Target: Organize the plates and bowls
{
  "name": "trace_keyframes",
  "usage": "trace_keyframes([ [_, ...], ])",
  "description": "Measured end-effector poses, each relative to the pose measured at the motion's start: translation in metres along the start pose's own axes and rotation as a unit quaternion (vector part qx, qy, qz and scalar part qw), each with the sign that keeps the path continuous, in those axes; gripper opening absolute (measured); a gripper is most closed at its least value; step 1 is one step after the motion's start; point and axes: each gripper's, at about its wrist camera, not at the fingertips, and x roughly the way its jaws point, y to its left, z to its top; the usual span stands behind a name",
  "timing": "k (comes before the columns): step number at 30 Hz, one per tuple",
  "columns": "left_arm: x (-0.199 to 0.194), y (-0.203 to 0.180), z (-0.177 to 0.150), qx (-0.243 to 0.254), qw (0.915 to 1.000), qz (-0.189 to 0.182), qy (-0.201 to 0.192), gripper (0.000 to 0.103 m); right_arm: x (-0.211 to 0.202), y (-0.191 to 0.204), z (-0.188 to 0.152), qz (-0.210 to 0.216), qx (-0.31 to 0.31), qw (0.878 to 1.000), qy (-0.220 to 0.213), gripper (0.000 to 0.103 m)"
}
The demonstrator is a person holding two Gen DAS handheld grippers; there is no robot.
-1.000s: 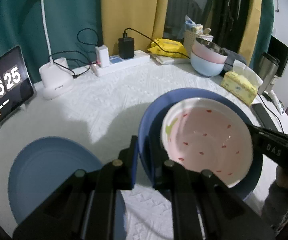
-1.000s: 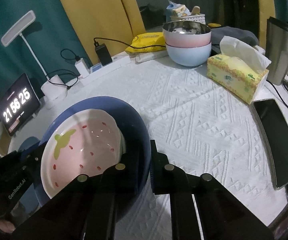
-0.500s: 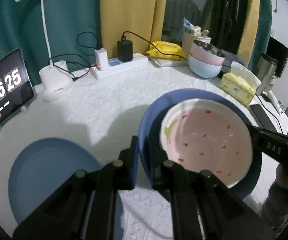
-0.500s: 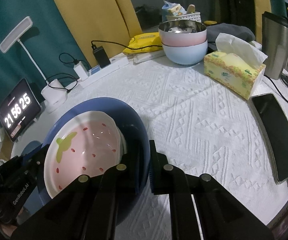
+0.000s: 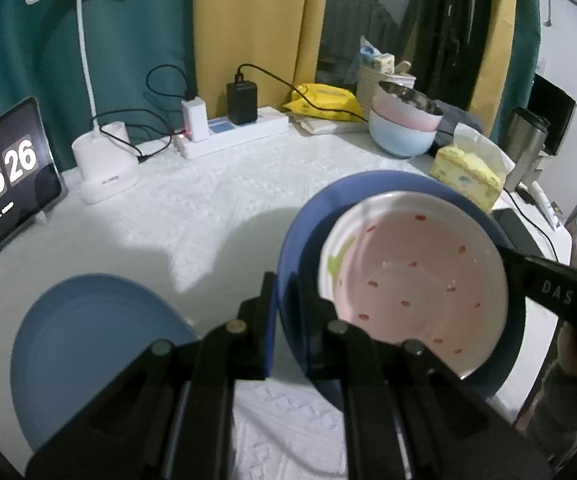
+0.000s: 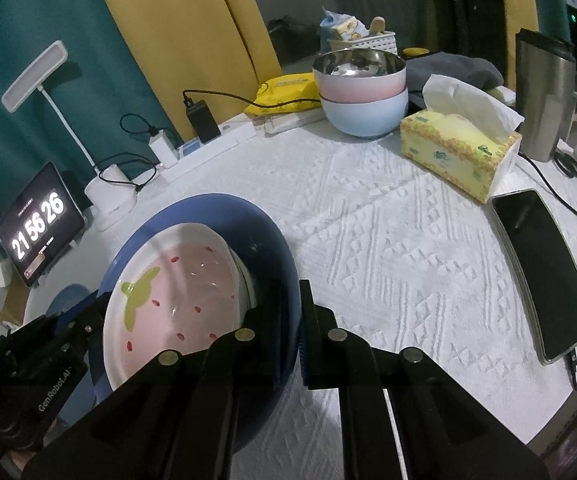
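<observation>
- The left gripper was clamped on the dark blue plate's rim at 9 o'clock; the right gripper was clamped at 3 o'clock.
- The strawberry-patterned bowl sat in the plate.
- Only the left view showed the light blue plate fully; only the right showed the phone fully.

Dark blue plate, tilted and raised off the surface, carrying a pink strawberry-patterned bowl with white rim. Lighter blue plate lies flat left of it. Pink bowl nests in pale blue bowl beyond it.
</observation>
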Motion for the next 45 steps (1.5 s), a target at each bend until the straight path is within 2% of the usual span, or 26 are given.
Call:
trace_keyframes([
  [23,-0.030,0.007,0.005,-0.006,0.9995,-0.007,-0.030,0.008,-0.022,0.009,0.007,0.018,0.007,1.000,-0.020,0.008],
  [45,-0.070,0.050,0.004,-0.033,0.9975,0.010,-0.061,0.008,-0.032,0.057,0.012,0.042,-0.019,0.999,-0.029,0.008],
])
